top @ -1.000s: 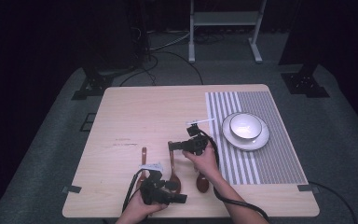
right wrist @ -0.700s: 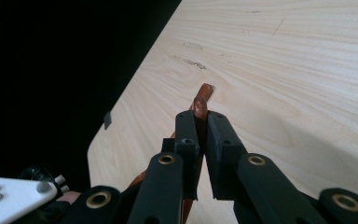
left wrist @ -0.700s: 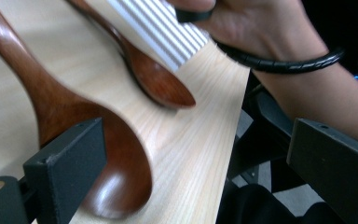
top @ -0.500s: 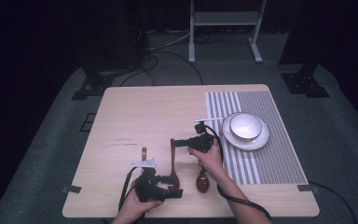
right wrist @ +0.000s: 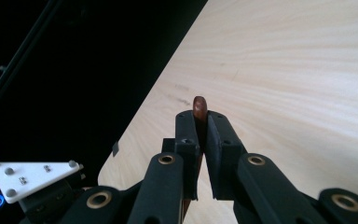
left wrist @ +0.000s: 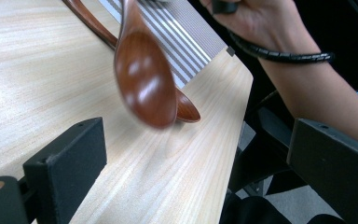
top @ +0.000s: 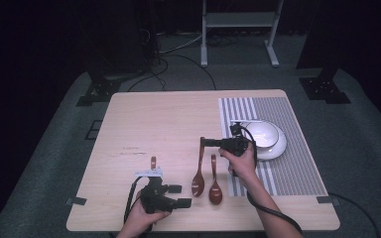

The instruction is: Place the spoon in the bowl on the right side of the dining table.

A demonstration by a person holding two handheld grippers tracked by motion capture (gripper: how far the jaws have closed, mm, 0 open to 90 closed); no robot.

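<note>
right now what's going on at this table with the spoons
A person is working with a gripper in each hand. The right gripper is shut on the handle end of a brown wooden spoon, with its bowl hanging low over the table. A second spoon lies flat just beside it. The left gripper sits near the front edge with its jaws open and nothing between them. A white bowl waits on the striped mat.

At the right of my table (top: 168, 119) lies a striped mat (top: 287, 168), a white bowl (top: 265, 135) on its upper part; a metal stand (top: 238, 29) at top centre.
</note>
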